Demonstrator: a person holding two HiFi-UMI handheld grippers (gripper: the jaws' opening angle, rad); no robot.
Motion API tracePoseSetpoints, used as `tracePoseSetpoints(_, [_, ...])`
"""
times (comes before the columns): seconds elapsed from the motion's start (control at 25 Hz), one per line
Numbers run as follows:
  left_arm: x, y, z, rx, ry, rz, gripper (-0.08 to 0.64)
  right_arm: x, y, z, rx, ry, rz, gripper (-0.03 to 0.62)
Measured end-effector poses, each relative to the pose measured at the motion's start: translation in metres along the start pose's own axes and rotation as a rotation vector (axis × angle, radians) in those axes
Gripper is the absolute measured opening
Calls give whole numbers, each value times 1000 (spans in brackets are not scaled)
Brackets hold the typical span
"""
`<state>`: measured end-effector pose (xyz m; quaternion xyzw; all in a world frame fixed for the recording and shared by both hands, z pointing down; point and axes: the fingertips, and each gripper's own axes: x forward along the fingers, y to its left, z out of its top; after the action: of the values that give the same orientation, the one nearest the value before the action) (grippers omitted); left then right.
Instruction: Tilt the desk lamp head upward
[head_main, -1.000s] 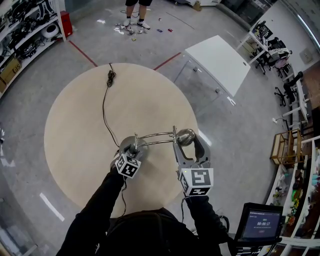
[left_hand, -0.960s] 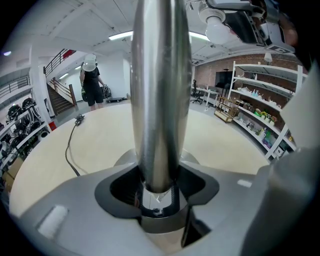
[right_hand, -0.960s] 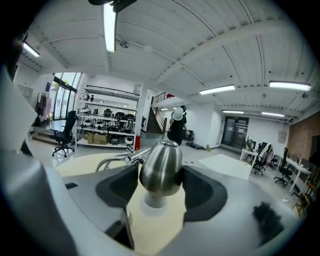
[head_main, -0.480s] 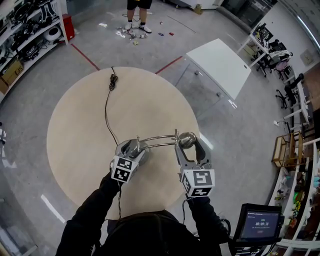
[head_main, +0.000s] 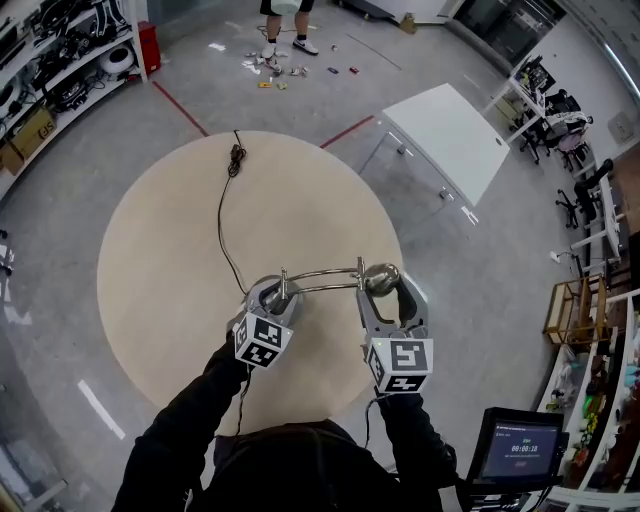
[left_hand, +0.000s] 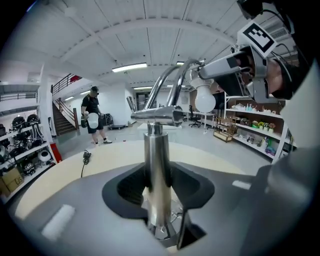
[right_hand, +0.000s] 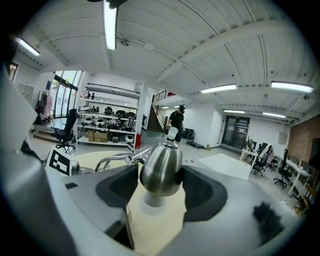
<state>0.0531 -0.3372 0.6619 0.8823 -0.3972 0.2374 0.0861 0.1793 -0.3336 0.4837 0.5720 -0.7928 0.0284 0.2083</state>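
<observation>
My right gripper (head_main: 388, 292) was clamped on the rounded, brushed-metal lamp head (right_hand: 161, 167), its white bulb (right_hand: 150, 202) beneath, at the near right of the pale round table (head_main: 170, 250). My left gripper (head_main: 272, 298) had just been closing, and its jaws gripped the smooth chrome post (left_hand: 157, 165). A thin black cord (head_main: 225, 220) trailed toward the table's far side.

Bright ceiling strip lights (right_hand: 110, 22), sharp centre, strong fisheye bending at edges
</observation>
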Motion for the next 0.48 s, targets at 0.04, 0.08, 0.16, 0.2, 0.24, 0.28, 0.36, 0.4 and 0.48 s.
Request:
tracePoseSetpoints(0.04, [1, 0, -1, 12, 8, 5, 149, 0, 1, 1, -6, 0, 0, 291])
tracePoseSetpoints(0.08, [1, 0, -1, 23, 14, 8, 147, 1, 1, 2, -10, 2, 0, 291])
tracePoseSetpoints(0.16, [1, 1, -2, 41, 23, 14, 147, 2, 2, 3, -18, 5, -2, 291])
tracePoseSetpoints(0.2, [2, 1, -2, 46, 27, 17, 147, 2, 3, 4, -31, 3, -3, 291])
tracePoseSetpoints(0.24, [2, 1, -3, 51, 30, 21, 147, 1, 4, 7, -52, -3, -6, 291])
tracePoseSetpoints(0.28, [3, 1, -3, 55, 32, 25, 147, 1, 6, 11, -83, -13, -8, 290])
tracePoseSetpoints(0.36, [4, 2, -4, 61, 36, 31, 147, 1, 11, 23, -159, -40, -9, 291])
tracePoseSetpoints(0.4, [5, 2, -5, 62, 37, 33, 147, 1, 14, 29, -195, -50, -8, 291])
tracePoseSetpoints(0.48, [6, 4, -5, 62, 39, 34, 147, 4, 19, 37, -244, -52, 0, 291])
